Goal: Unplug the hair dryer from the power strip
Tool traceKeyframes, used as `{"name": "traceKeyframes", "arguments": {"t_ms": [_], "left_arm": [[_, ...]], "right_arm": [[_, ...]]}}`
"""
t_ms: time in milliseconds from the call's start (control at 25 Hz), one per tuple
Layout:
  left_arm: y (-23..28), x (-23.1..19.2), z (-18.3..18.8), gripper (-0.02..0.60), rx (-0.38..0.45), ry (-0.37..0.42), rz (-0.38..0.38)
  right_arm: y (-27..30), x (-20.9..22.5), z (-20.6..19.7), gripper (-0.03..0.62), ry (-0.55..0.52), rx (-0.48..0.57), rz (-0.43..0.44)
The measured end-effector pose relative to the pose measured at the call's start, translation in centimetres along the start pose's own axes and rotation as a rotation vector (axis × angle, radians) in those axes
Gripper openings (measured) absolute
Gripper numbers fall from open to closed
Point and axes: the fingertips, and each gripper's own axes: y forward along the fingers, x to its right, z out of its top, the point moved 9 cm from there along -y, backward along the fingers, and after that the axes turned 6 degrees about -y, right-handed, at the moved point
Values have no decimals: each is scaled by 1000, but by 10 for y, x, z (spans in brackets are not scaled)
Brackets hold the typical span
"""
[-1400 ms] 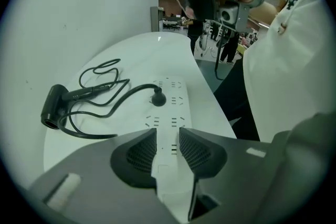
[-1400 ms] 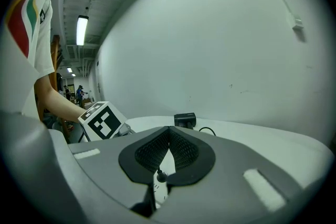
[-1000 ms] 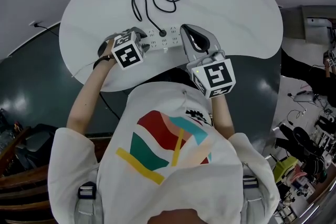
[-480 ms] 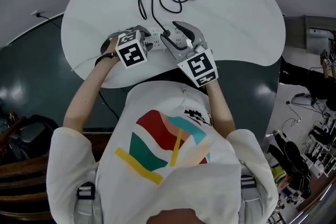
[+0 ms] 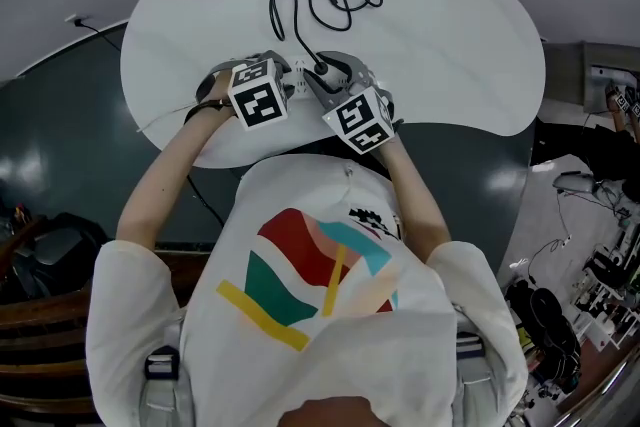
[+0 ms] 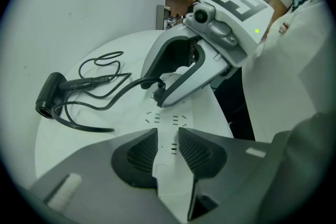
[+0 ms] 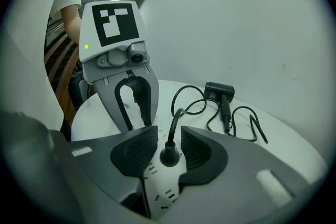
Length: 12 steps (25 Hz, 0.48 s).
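I clamp white plastic power strip (image 6: 184,113), left gripper (image 6: 168,145); right gripper (image 7: 169,139) just closing round black plug (image 7: 169,156), not touching; shallow pinch could slip.

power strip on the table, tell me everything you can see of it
The power strip is a long white plastic bar with rows of dark socket slots, lying flat near the round white table's near edge. One black plug stands in it. The left gripper is closed on one end; the right gripper's jaws have just been closing and flank the plug.
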Motion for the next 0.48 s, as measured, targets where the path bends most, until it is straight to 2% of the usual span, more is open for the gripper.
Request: {"name": "traceKeyframes", "arguments": {"t_ms": [80, 200, 480], "left_arm": [[0, -1, 0, 123, 2, -5, -3], [-1, -2, 0, 118, 4, -17, -6], [-1, -4, 4, 107, -30, -21, -14]], "right_arm": [[6, 0, -3, 112, -24, -24, 3], [9, -1, -5, 91, -55, -28, 21], [5, 6, -1, 67, 52, 11, 73]]}}
